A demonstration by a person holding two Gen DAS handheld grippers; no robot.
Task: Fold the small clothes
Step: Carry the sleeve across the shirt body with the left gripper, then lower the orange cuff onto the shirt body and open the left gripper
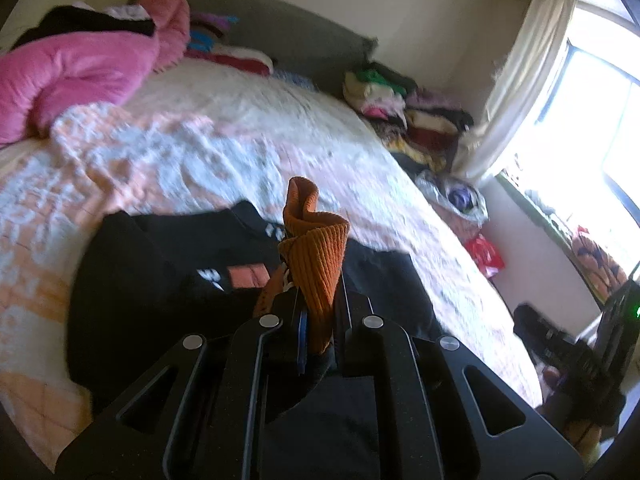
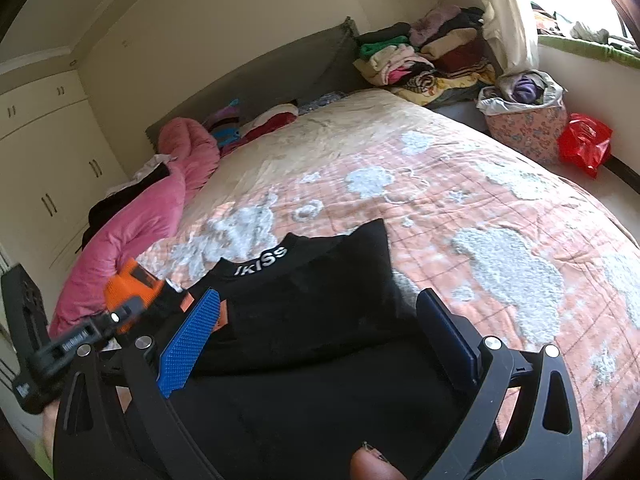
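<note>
A small black garment (image 1: 168, 264) with white lettering and an orange patch lies on the near end of the bed; it also shows in the right wrist view (image 2: 320, 300). My left gripper (image 1: 318, 304) is shut on its orange ribbed cuff (image 1: 316, 256) and holds it up above the black cloth. In the right wrist view the left gripper (image 2: 120, 312) is at the left with the orange cuff (image 2: 128, 284) in it. My right gripper (image 2: 320, 340) is open and empty, its blue pads (image 2: 188, 344) spread just above the black garment.
The bed (image 2: 460, 208) has a peach and white quilt. A pink duvet (image 1: 80, 68) lies at its far left. Stacks of folded clothes (image 2: 424, 60) sit past the far corner, with a floral basket (image 2: 524, 124) and red bag (image 2: 584, 144) beside the bed. Window at right.
</note>
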